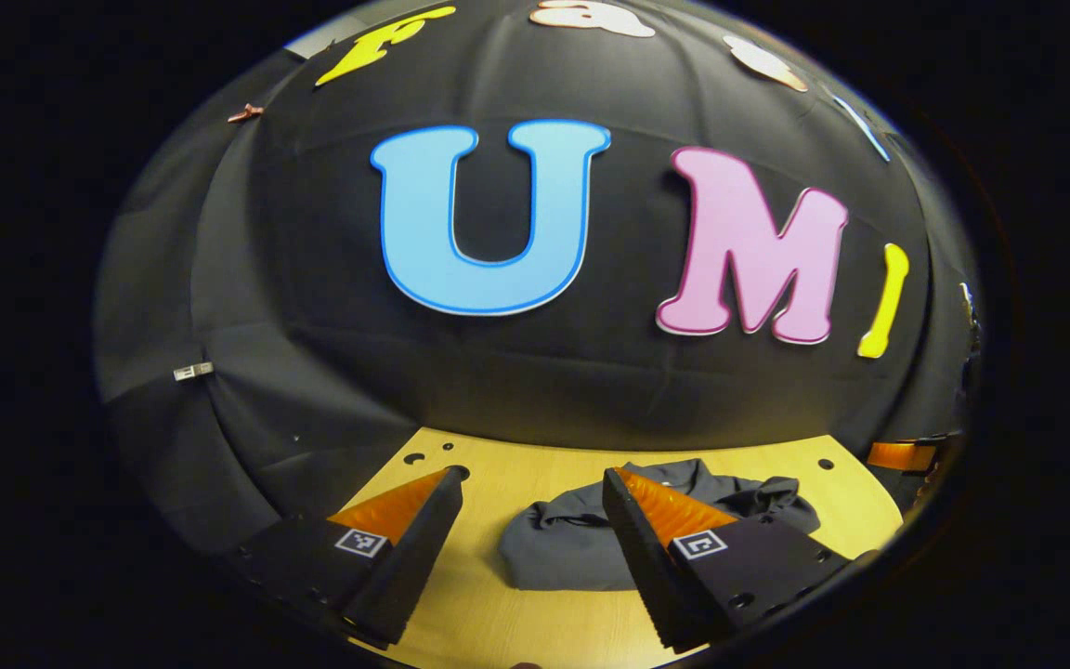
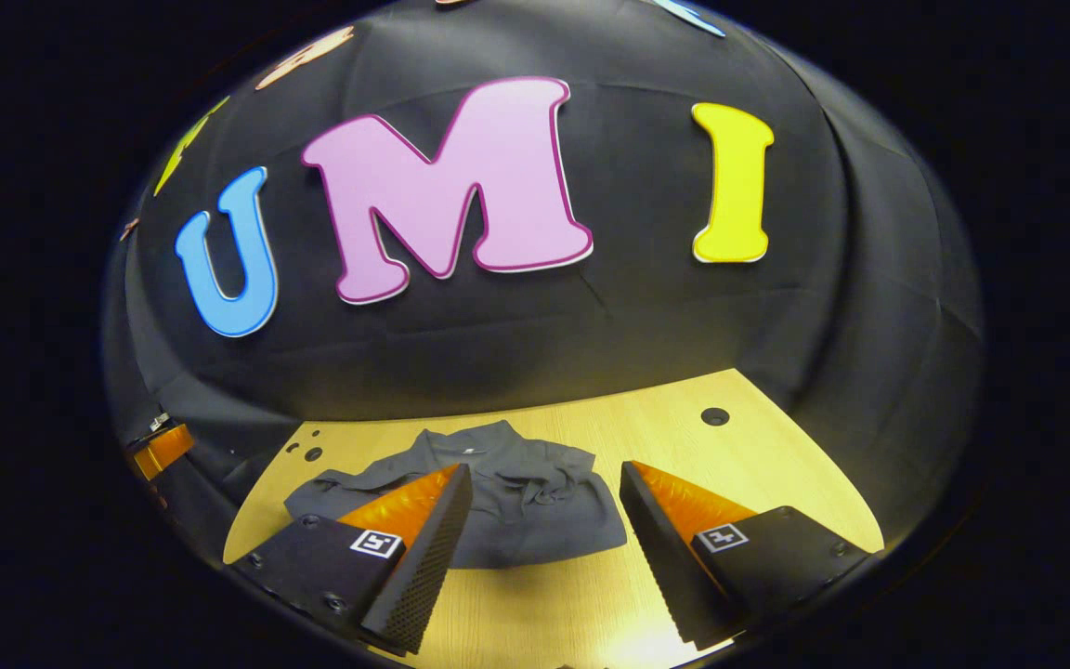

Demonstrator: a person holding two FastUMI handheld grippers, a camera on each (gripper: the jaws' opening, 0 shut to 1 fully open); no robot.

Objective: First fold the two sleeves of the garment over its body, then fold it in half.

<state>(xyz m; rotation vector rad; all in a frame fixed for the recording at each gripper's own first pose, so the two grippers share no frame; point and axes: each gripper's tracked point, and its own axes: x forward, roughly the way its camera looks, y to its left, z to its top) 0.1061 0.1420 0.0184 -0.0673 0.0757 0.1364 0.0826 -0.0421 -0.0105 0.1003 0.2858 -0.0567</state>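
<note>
Nearest, left hand-held gripper (image 1: 531, 520) spread wide, gripping nothing, poised over pale wooden worktop (image 1: 498, 623); right hand-held gripper (image 2: 544, 516) likewise wide apart and empty. Beyond the fingers, dark grey garment (image 2: 507, 506) lying rumpled on the worktop, short of the black cloth wall (image 2: 591, 325).

I am working in a staged recording booth, not a lived-in room. A black cloth wall (image 1: 331, 390) hangs as a backdrop right behind the pale wooden tabletop (image 2: 684, 437), closing it in. That tabletop has round holes drilled near its far edge, like a test bench in a lab.
</note>
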